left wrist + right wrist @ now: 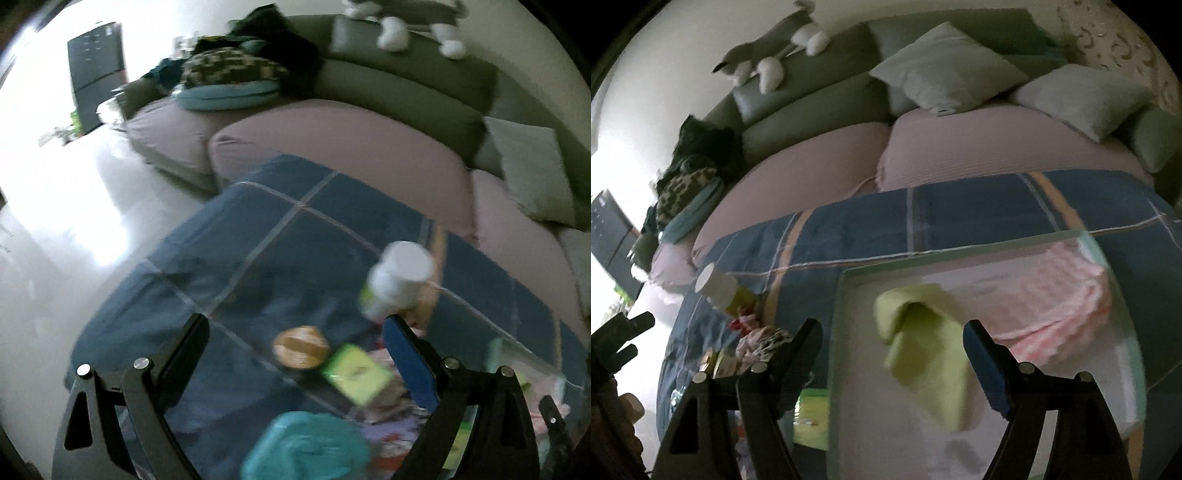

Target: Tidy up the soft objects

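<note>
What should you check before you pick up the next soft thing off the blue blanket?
1. Right gripper empty: ok, fingers wide apart, nothing between them.
2. Left gripper empty: ok, fingers wide apart, holding nothing.
3. Yellow-green cloth is inside the clear box: ok, it lies there free of the fingers.
4. Pink cloth is in the box too: ok.
5. A soft thing left to grab: ok, a teal cloth lies below the left gripper.
6. Hard things stay clear: cannot tell, the white bottle and green box sit close, and the view is blurred.
</note>
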### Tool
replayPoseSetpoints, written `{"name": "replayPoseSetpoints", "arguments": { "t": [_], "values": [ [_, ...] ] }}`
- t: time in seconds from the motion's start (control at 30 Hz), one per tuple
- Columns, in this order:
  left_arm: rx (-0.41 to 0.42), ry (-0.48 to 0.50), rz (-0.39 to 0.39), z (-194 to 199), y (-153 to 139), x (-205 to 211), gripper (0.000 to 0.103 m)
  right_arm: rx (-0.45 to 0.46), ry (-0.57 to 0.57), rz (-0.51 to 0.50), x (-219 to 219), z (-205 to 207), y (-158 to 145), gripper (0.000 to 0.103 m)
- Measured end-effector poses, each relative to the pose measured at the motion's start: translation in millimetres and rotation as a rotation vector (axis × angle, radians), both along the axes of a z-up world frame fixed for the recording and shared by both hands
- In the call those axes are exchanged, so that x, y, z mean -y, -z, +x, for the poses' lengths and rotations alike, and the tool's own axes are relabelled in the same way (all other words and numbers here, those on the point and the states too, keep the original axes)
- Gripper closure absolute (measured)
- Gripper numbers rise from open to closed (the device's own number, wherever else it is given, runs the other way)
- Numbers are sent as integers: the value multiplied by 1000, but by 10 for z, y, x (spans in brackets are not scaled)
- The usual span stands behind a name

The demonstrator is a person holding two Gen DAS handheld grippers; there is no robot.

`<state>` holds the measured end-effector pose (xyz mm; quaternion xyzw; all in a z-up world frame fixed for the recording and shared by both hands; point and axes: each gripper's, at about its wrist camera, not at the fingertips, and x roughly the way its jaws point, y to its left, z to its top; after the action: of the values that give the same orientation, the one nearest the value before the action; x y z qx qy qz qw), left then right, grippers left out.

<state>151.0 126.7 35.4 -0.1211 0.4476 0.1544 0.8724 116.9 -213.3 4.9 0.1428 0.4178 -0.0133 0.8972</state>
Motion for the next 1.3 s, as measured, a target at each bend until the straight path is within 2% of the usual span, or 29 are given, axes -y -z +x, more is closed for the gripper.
{"name": "replayPoseSetpoints", "arguments": {
  "t": [0.2, 0.4, 0.6, 0.9, 1.07, 1.17, 1.27, 1.3],
  "values": [
    [-75, -16, -64, 69, 266, -290, 8, -22, -90, 17, -374, 88, 126, 22],
    [-196, 84, -107, 254, 604, -219, 8, -52, -177, 30, -721, 174, 260, 22],
    [-221, 152, -138, 392, 765, -171, 8, -88, -242, 19, -984, 245, 410, 22],
    [-301, 201, -130, 610, 975, -183, 8, -141, -284, -2, -1183, 318, 617, 22],
    [-312, 195, -191, 662, 1054, -294, 9, -156, -302, -9, -1252, 331, 692, 22],
    [-336, 204, -196, 682, 1110, -309, 13, -160, -310, -15, -1278, 329, 712, 22],
    [-346, 217, -185, 712, 1140, -291, 22, -165, -315, -17, -1320, 336, 730, 22],
    [-349, 221, -188, 728, 1149, -277, 27, -166, -318, -17, -1329, 336, 736, 22]
  ]
}}
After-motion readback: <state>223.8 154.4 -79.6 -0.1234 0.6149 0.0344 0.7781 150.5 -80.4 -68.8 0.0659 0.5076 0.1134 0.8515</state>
